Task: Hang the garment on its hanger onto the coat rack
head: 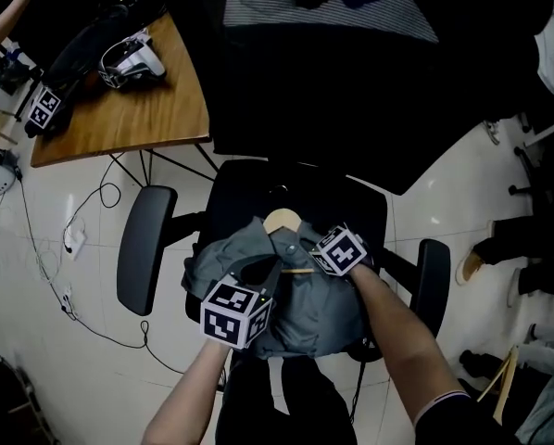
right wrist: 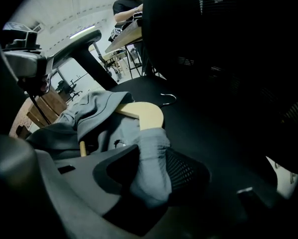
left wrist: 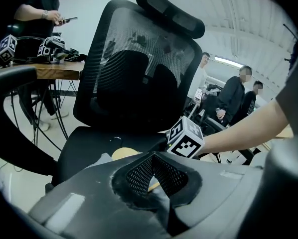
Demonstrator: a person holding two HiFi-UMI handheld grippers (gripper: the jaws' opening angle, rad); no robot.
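A grey garment lies bunched on the black seat of an office chair, on a wooden hanger whose metal hook rests on the seat. My right gripper is over the garment just right of the hanger's neck. In the right gripper view it stands open, with a fold of the grey garment lying between its jaws. My left gripper reaches in from the near left. Its tips meet, and no cloth shows between them.
The chair has an armrest on the left, another armrest on the right and a tall mesh back. A wooden table with gear stands at the far left. Cables trail over the white floor. People stand behind.
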